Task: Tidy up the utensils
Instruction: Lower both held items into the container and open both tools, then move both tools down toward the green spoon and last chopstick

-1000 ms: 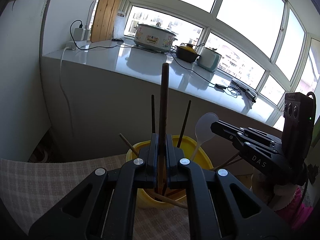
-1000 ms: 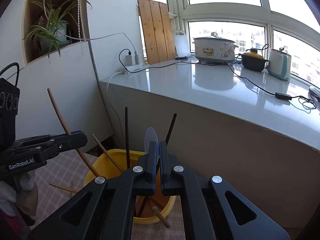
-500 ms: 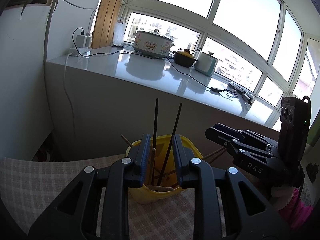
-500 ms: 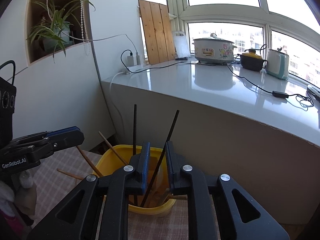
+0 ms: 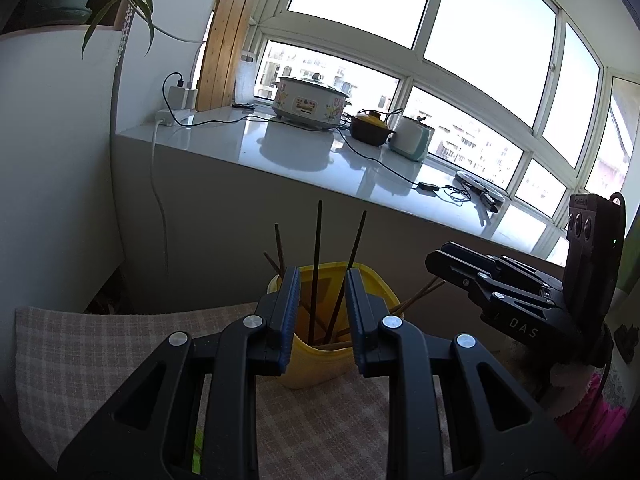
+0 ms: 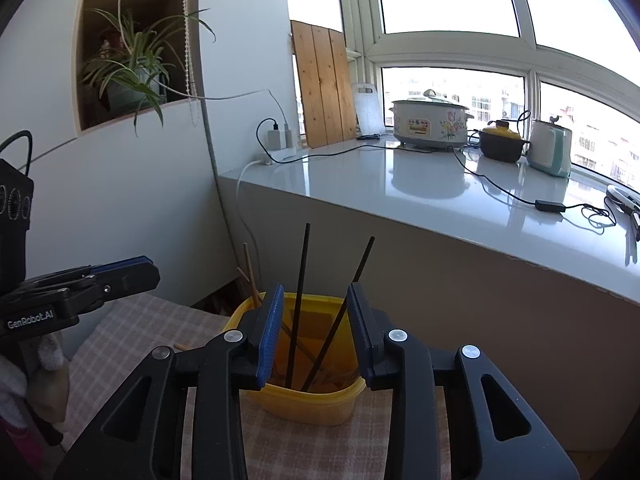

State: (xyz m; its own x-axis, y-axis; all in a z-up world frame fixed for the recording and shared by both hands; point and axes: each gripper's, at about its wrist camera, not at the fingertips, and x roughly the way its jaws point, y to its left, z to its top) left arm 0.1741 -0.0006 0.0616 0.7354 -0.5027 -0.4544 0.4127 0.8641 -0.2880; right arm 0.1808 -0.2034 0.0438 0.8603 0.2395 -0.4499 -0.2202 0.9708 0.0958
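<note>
a checked beige cloth [image 5: 100,360] covers the table and carries a yellow plastic tub [image 6: 304,396], which stands just in front of a grey-white window ledge [image 6: 440,192]. the tub has rounded corners and a thick rim; it is translucent enough that the sticks inside show through its wall. two thin black chopsticks [image 6: 298,300] rise out of it, one almost upright, the other leaning right. brown wooden chopsticks [image 6: 250,276] lean over its left rim and more lie low inside.

the left tool [image 5: 320,312] has its blue-padded jaws parted with nothing between the pads; the tub is seen through the gap. the right tool [image 6: 316,328] is opening its jaws, also empty, with the black chopsticks showing beyond them.
</note>
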